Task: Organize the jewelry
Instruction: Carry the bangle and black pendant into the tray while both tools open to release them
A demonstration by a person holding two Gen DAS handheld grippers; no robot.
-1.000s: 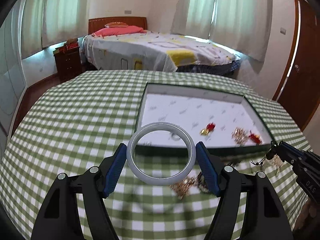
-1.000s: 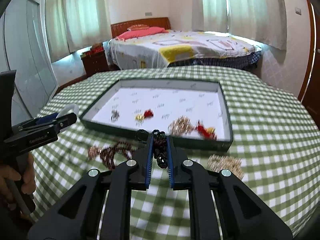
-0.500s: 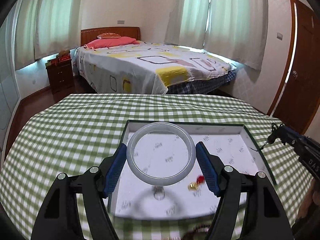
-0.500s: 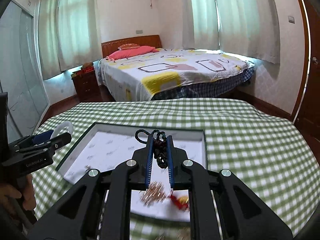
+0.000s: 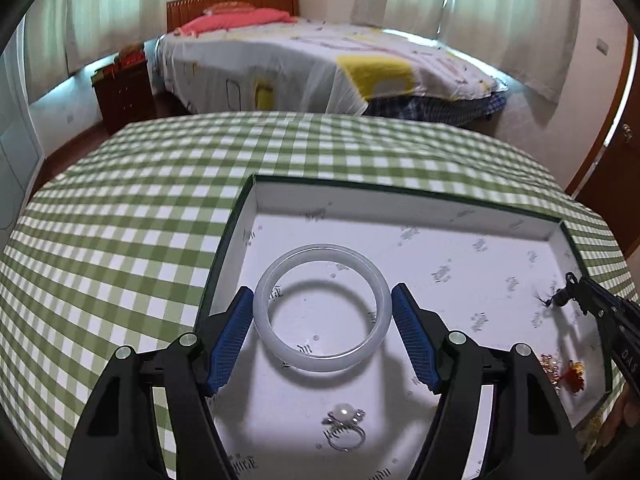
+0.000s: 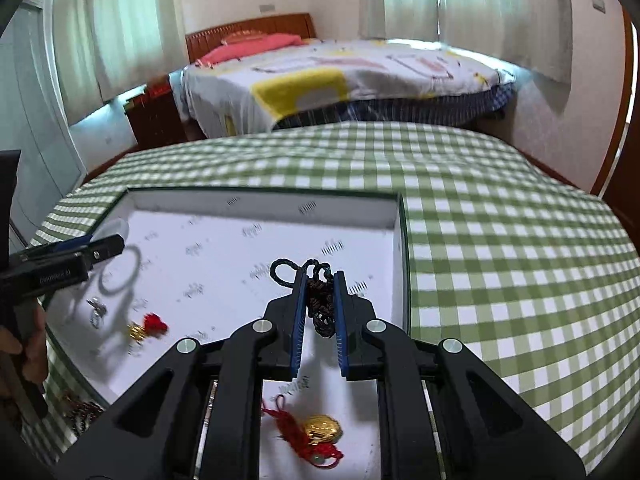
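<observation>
Fingers point(image 5: 234, 336) flank white bangle point(image 5: 322, 307) above tray point(image 5: 400, 190).

White capital letters reading "DAS" are showing on the black body of the right gripper point(image 5: 570, 294) at the right edge of the left wrist view. A white brand line is sitting on the side of the left gripper point(image 6: 102, 246) in the right wrist view, too blurred to read. Small dark marks are dotting the tray point(image 6: 256, 194) lining ahead of both grippers, illegible.
</observation>
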